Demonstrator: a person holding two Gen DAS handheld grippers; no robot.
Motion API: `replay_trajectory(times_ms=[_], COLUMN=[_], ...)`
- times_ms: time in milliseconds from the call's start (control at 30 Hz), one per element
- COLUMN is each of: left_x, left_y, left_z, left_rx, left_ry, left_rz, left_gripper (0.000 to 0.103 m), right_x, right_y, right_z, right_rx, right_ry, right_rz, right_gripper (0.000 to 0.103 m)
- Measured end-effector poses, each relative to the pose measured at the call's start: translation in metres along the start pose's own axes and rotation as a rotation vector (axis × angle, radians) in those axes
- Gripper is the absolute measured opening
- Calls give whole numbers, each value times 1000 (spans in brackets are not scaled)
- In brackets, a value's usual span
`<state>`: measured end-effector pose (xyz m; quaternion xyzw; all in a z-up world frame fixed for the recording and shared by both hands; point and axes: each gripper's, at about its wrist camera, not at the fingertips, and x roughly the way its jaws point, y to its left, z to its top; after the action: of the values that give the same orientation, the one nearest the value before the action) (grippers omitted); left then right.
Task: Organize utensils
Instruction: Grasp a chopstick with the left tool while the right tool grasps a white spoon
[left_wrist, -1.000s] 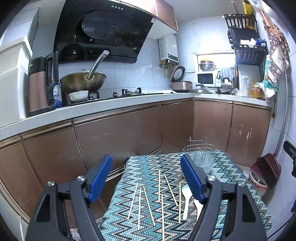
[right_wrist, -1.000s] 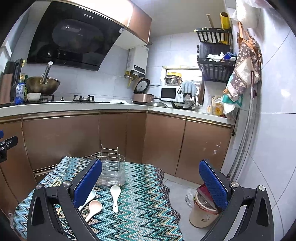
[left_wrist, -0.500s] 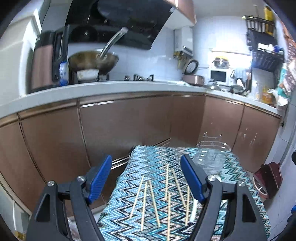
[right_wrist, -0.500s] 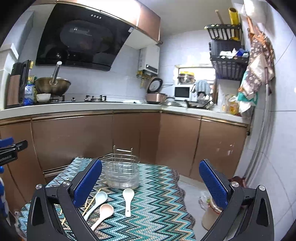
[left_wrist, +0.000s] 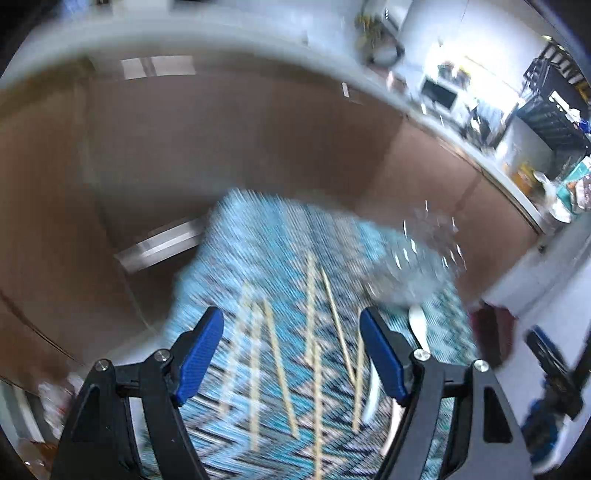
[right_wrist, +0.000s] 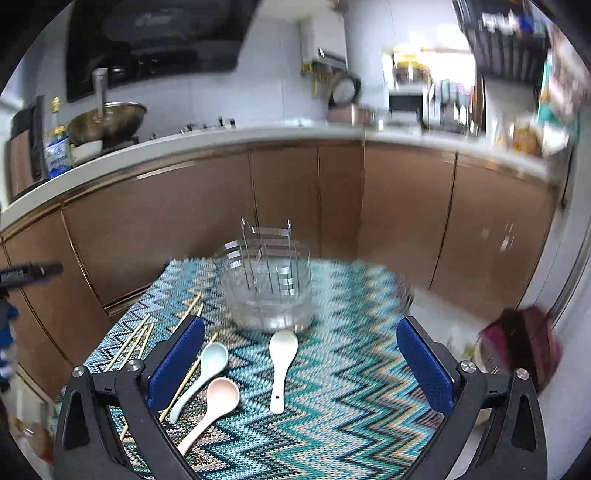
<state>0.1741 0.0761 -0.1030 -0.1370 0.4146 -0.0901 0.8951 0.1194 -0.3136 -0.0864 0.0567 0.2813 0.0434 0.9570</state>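
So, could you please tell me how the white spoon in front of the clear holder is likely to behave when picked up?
The white spoon looks glossy, probably ceramic or hard plastic, so likely stiff and slippery between the fingers. Its slim handle lies flat on the woven cloth, so getting under it may be fiddly. If ceramic, it could chip when dropped.

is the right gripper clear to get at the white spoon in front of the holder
Probably yes: the right gripper is open, and the white spoon lies flat between its fingers on the cloth, apart from the other spoons; only the holder touches its bowl end.
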Motion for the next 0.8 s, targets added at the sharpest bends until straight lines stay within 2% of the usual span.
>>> replay_trajectory(times_ms=[100,133,167,333,567,700,800], left_x=[38,51,62,109,144,158,168], left_y=[1,2,3,16,27,30,31], left_z=[0,1,1,8,6,8,10], left_rx=[-16,-24,-34,-76,-129,-136,-139], left_ry=[95,127,150,251,342,366,380], left_rz=[-8,-13,-6,12,26,56,72], left_gripper=[74,70,63,44,21,16,16], right_x=[31,37,44,71,103,117,128], right_y=[-17,-17,-19,-23,-20,-20,-21], right_z=[-10,-13,-16,-30,-36,-36,-36], right_rx=[67,75,82,100,67,51,43], right_ry=[91,107,128,212,289,316,339], right_rz=[41,45,52,105,157,175,194], right_gripper=[87,83,82,66,58,54,46])
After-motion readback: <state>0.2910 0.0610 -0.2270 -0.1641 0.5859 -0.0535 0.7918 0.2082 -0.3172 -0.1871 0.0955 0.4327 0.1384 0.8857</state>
